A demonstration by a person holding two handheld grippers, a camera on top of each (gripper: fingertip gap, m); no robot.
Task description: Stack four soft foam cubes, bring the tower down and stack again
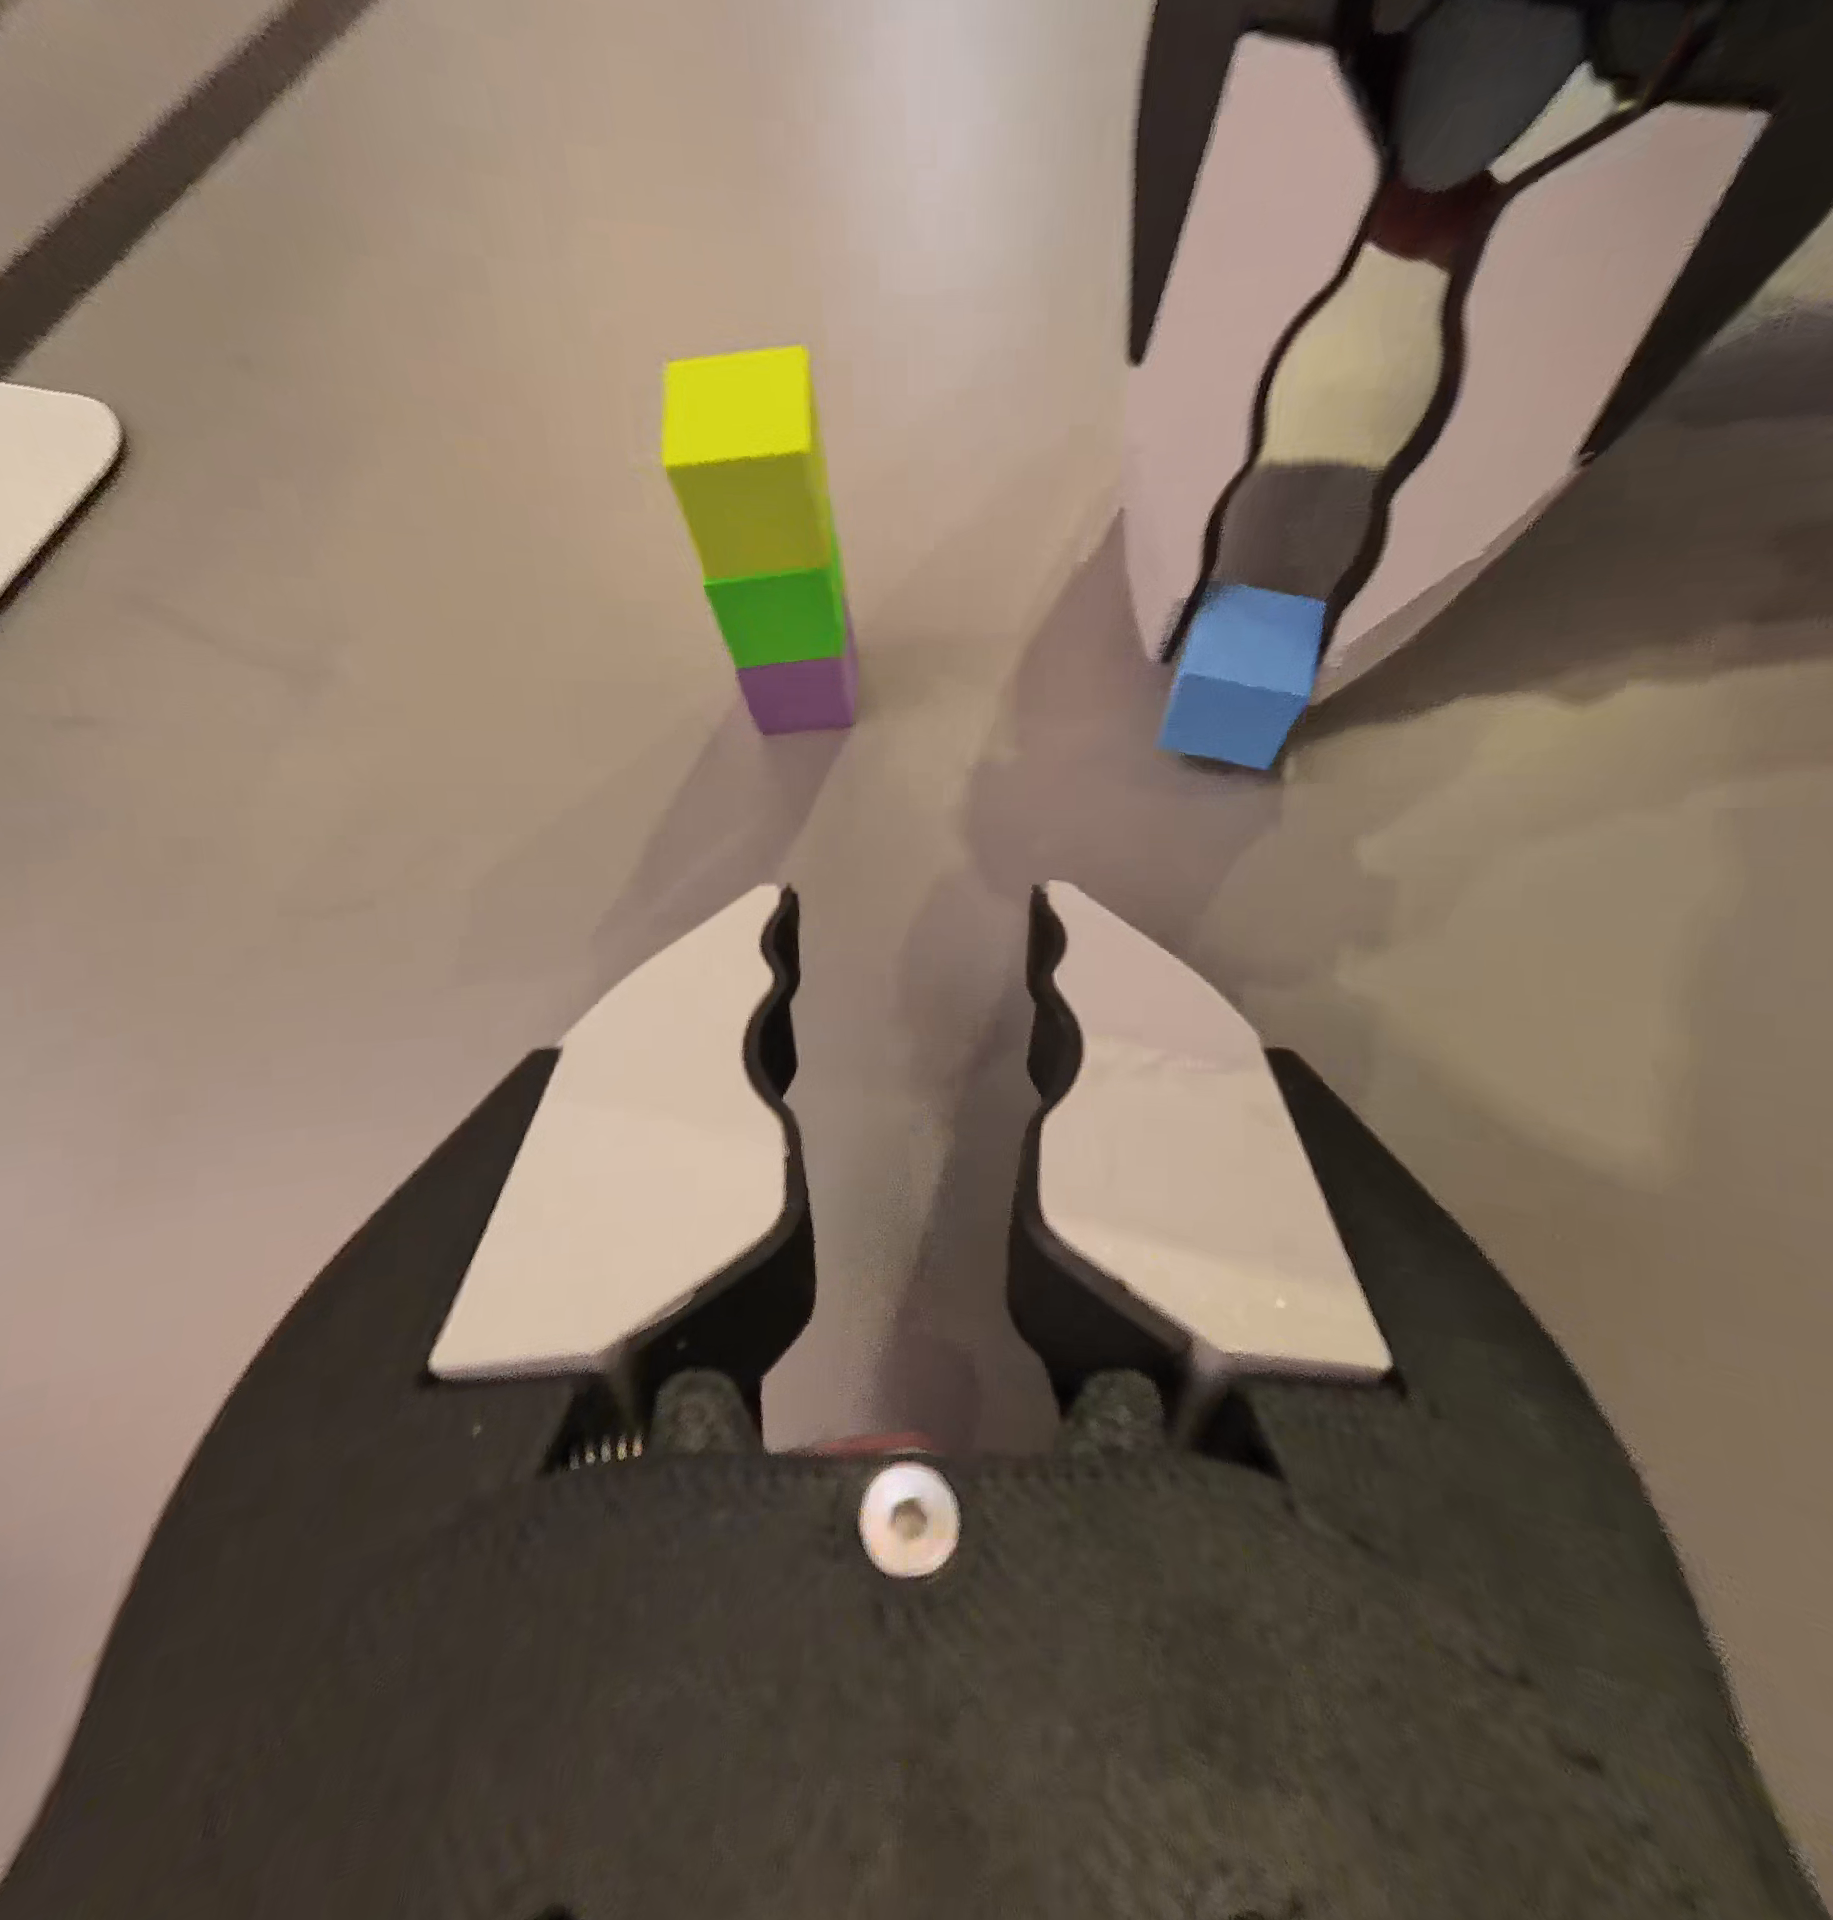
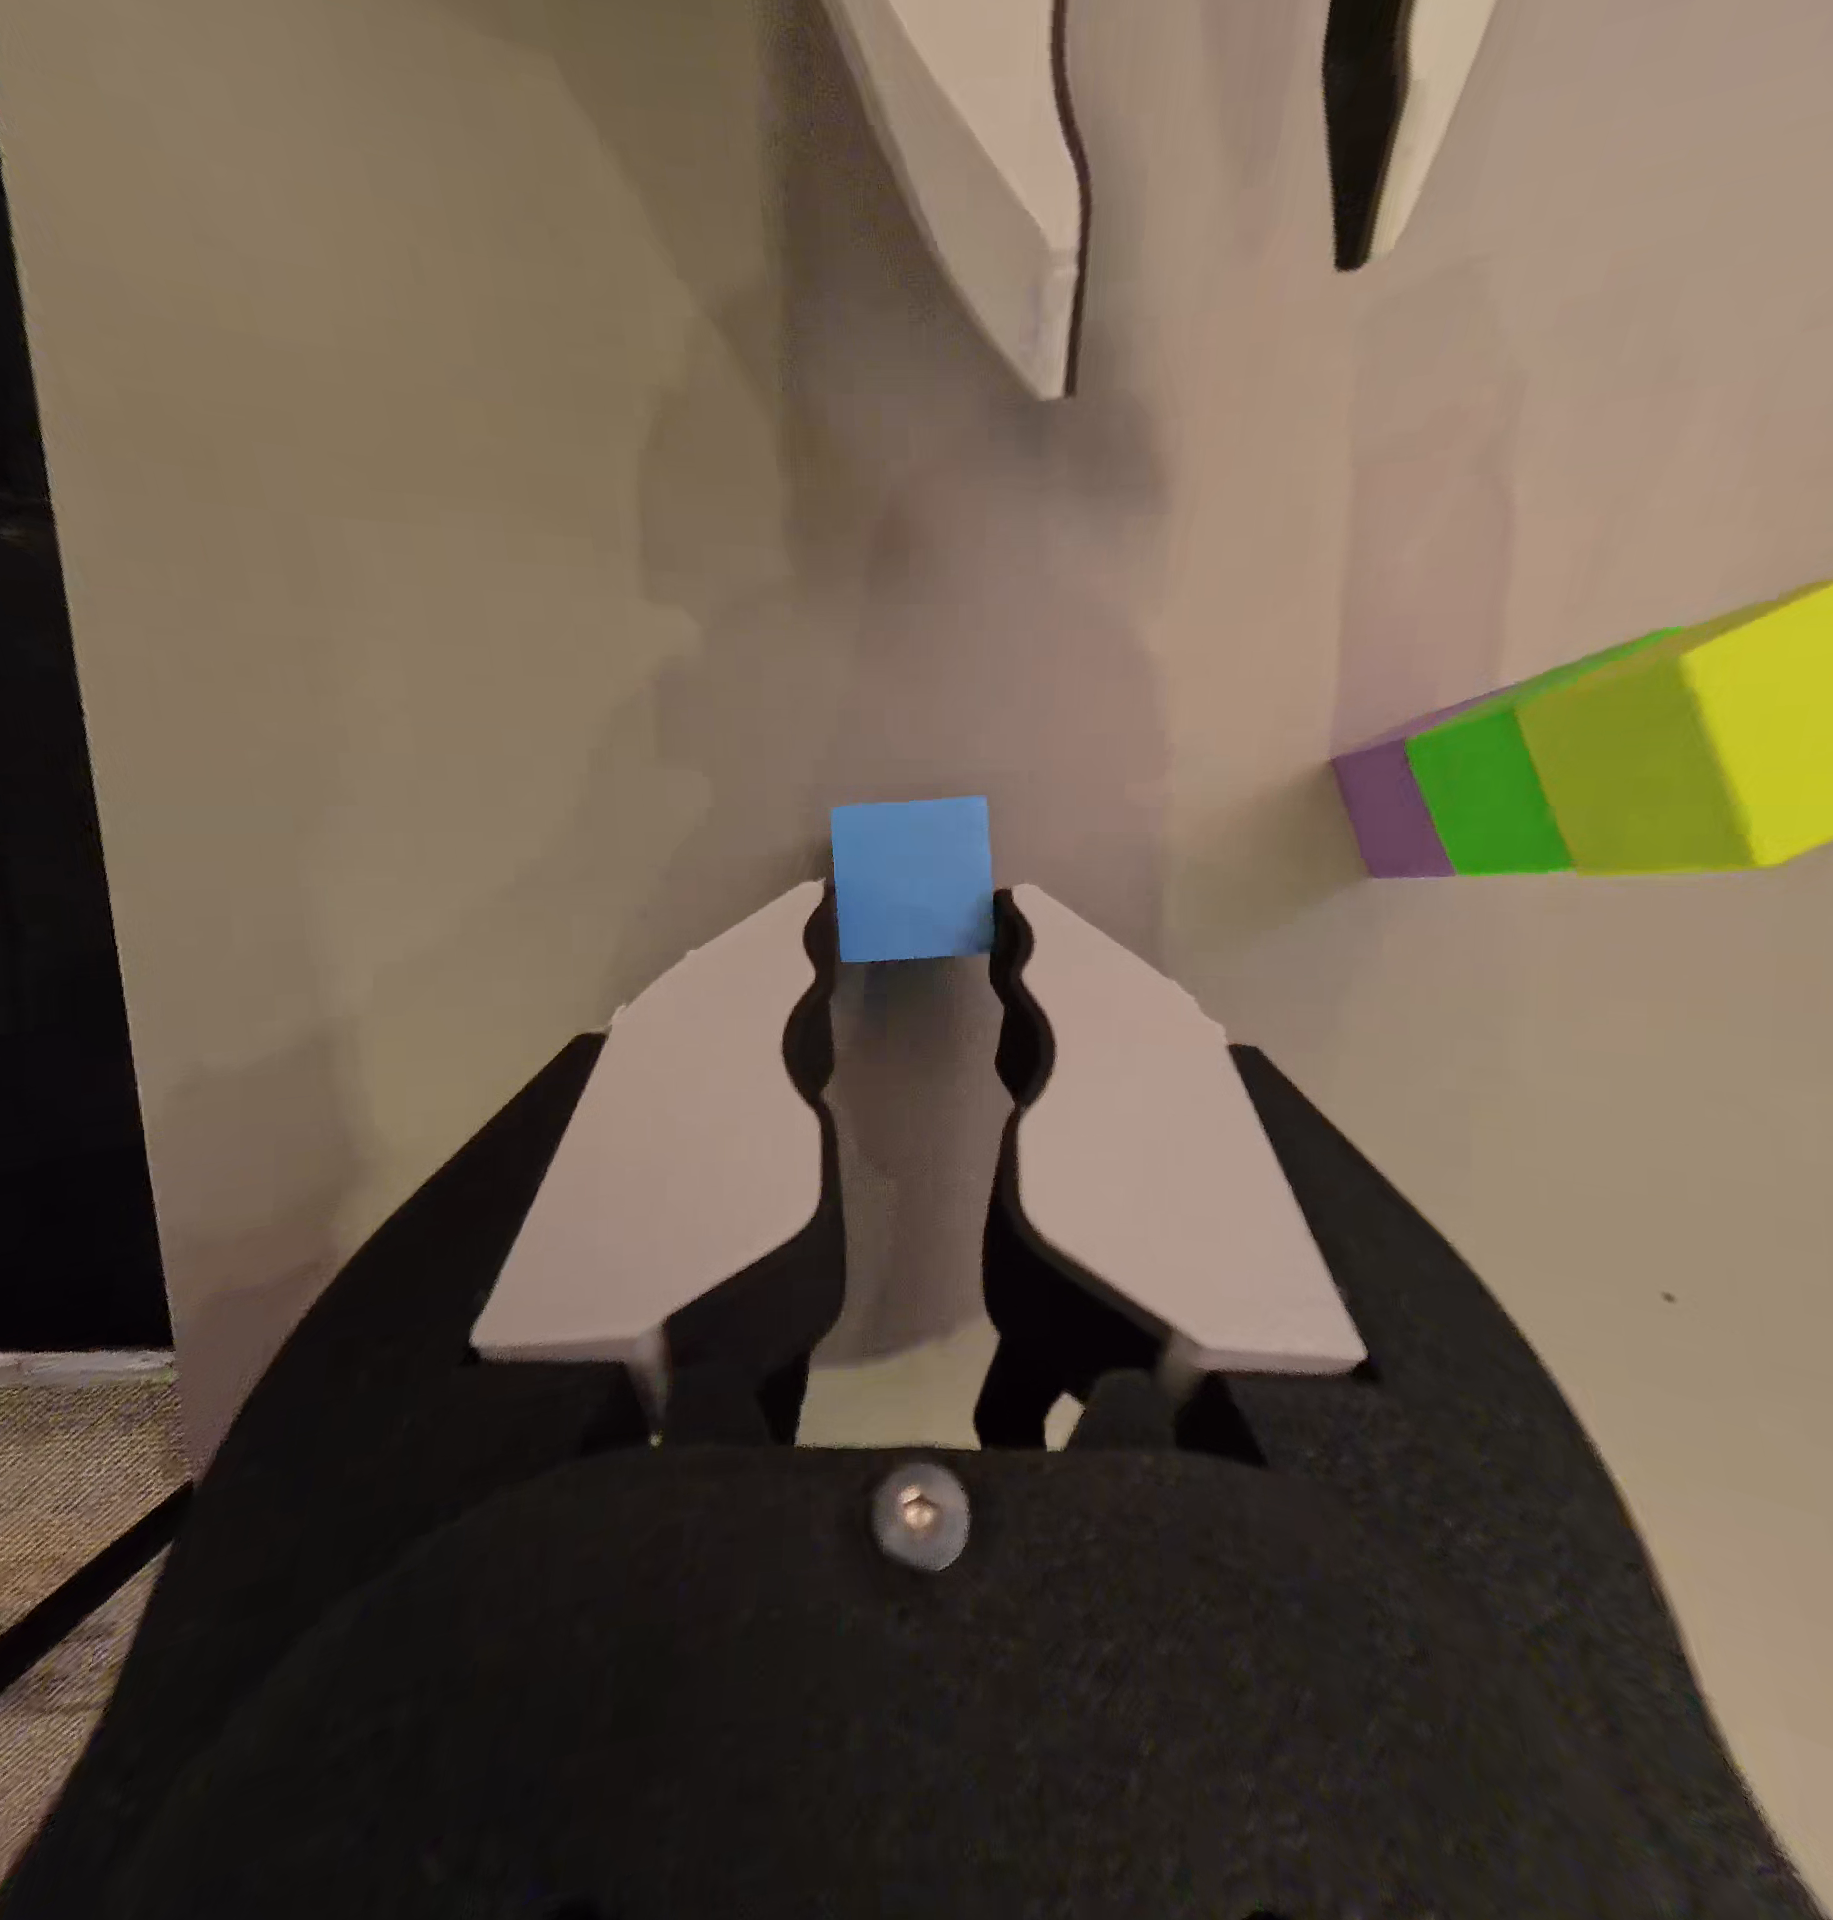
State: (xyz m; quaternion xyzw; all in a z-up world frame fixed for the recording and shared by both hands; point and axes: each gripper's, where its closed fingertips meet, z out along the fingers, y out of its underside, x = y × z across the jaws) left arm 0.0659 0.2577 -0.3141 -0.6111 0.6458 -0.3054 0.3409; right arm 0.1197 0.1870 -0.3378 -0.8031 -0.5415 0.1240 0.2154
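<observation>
A tower of three foam cubes stands on the grey table (image 1: 372,935): purple (image 1: 800,694) at the bottom, green (image 1: 775,615) in the middle, yellow (image 1: 746,457) on top. It also shows at the right edge of the right wrist view (image 2: 1618,769). My right gripper (image 2: 910,904) is shut on a blue cube (image 2: 910,878), both pads pressed on its sides, low at the table surface. The left wrist view shows the blue cube (image 1: 1242,675) to the right of the tower. My left gripper (image 1: 912,904) is open and empty, in front of the tower and apart from it.
A pale flat object with a rounded corner (image 1: 18,488) lies at the table's left. A dark strip (image 1: 164,166) runs behind it. In the right wrist view the table's edge and dark floor (image 2: 18,727) lie to the left. My right fingertips sit around 9 cm from my left ones.
</observation>
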